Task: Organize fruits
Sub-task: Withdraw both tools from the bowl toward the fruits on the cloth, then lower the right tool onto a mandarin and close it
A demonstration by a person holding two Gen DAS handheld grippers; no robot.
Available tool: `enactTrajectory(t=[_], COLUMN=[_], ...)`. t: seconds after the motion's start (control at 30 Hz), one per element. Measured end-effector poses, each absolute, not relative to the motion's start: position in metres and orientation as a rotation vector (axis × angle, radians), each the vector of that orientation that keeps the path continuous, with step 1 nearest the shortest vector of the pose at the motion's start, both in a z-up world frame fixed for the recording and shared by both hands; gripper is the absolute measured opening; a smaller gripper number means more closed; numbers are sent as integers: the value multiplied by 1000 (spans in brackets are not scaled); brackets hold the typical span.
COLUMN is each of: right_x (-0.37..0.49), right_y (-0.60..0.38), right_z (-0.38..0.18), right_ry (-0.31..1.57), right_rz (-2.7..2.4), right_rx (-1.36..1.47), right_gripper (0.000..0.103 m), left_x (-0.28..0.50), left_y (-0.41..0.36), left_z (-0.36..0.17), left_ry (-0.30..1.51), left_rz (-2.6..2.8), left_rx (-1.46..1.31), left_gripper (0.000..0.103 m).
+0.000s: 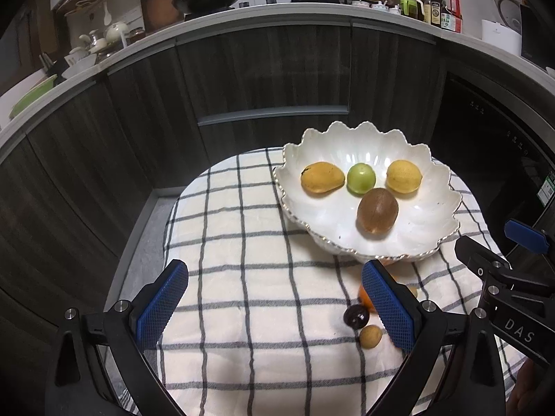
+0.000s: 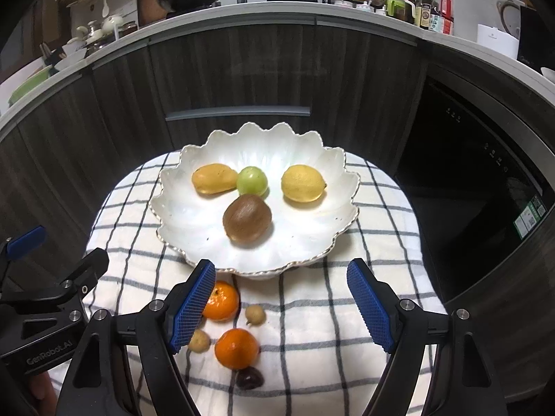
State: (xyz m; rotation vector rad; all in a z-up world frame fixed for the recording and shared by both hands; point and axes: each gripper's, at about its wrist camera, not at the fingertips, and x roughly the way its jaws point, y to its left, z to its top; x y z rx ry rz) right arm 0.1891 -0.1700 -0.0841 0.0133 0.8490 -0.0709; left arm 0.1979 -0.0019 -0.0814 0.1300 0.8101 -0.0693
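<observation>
while both grippers hover wide open and empty, left gripper [image 1: 274, 306], right gripper [image 2: 281, 306], scalloped white bowl [image 2: 180, 215] holding mango [image 2: 213, 178], kiwi [image 2: 247, 221], lemon [image 2: 302, 183], two tangerines [image 2: 237, 348] on checked cloth [image 2: 312, 312]

Both wrist views look steeply down, close over checked cloth [image 1: 249, 228]; shared: white bowl [image 2: 180, 180], kitchen counter [image 1: 263, 12].

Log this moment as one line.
bowl: four fruits | cloth: two oranges, small fruits | left gripper open | right gripper open
</observation>
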Motion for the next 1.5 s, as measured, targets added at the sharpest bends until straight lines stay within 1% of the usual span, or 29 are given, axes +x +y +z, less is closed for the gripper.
enactTrajectory(t=[0.53,1.23,1.37,1.43,1.5], right_x=[177,177,179,179,181], right_y=[-153,-138,-140,-140,-141], right_z=[-122,-174,-181,-185,-188], right_ry=[904,994,1010,1018,1026], right_rz=[-44,-14,-16,-13,-9], right_rx=[-6,-13,0,5,12], right_gripper=[79,78,76,69,67], left_x=[178,176,177,178,178], left_y=[17,28,27,26,25], left_z=[-114,-159,-164,-167,-169], left_ry=[840,883,889,892,896], left_rz=[-65,-47,-45,-47,-46], left_rx=[128,117,117,118,119], left_gripper=[102,102,102,102,102])
